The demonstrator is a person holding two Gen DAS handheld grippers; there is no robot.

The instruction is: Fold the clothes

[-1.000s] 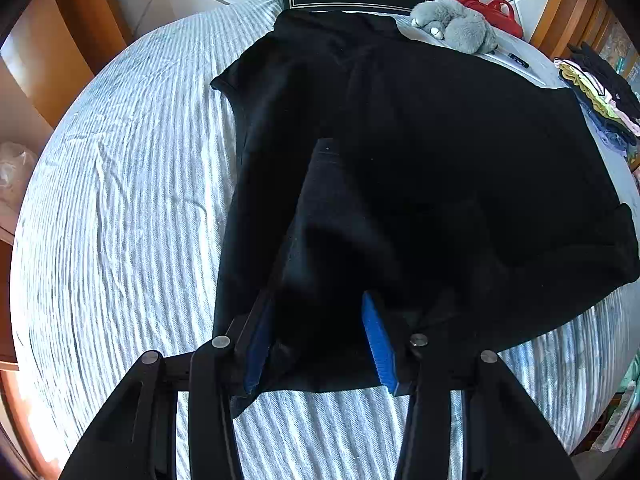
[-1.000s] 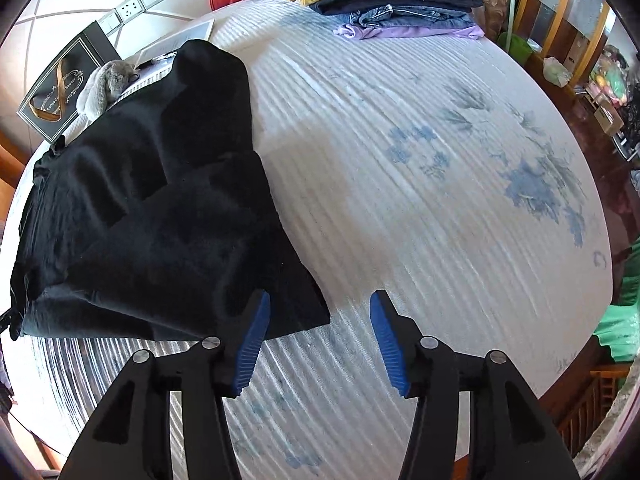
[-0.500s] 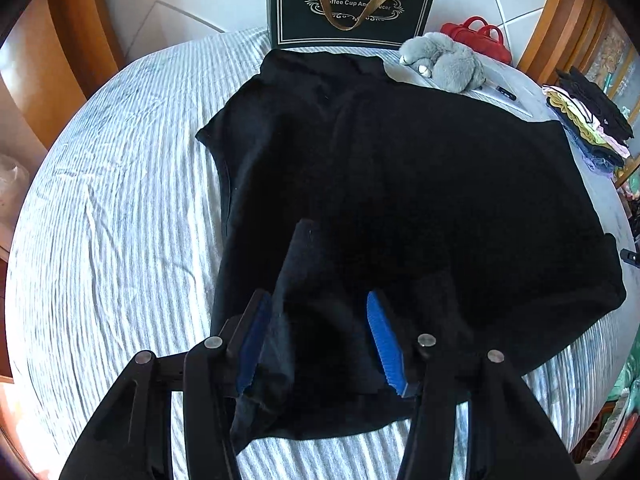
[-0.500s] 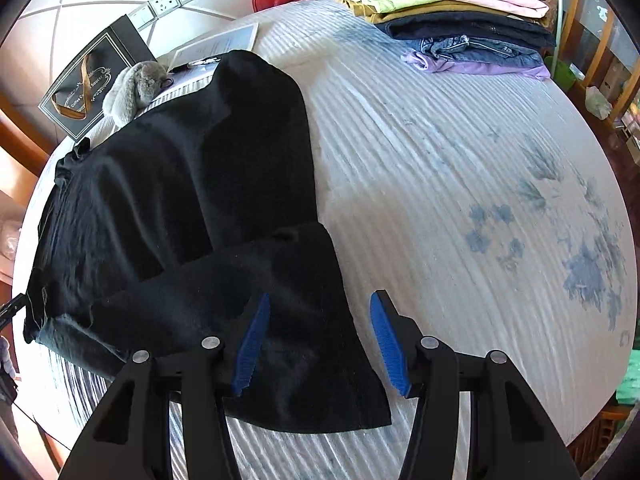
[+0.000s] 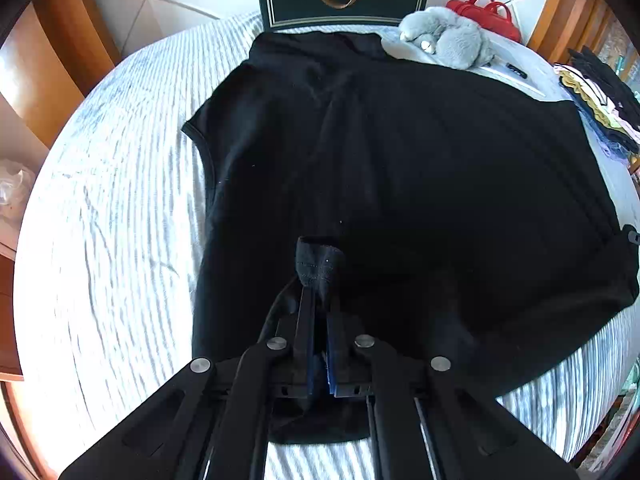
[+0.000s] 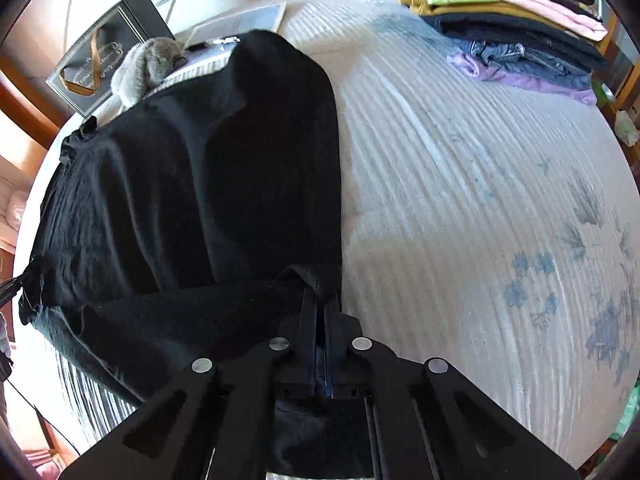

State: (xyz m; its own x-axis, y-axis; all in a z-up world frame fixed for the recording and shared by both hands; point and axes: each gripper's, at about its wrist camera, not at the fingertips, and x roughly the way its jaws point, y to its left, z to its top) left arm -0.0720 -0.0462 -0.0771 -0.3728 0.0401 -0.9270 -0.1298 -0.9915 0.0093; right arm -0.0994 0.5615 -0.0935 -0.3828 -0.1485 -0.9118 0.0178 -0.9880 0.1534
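At the near edge of the bed, left hand-held gripper and right hand-held gripper both just clamped onto hem corners of the black sleeveless top, spread flat. Soft, light, limp fabric; likely to sag between grips, best held at corners. Farther off, a plush toy, folded clothes stack.

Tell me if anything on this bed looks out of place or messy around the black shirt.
Slightly: a grey plush toy lies against the far edge of the black shirt, on a sheet of paper that the shirt partly covers. The folded clothes stack looks tidy.
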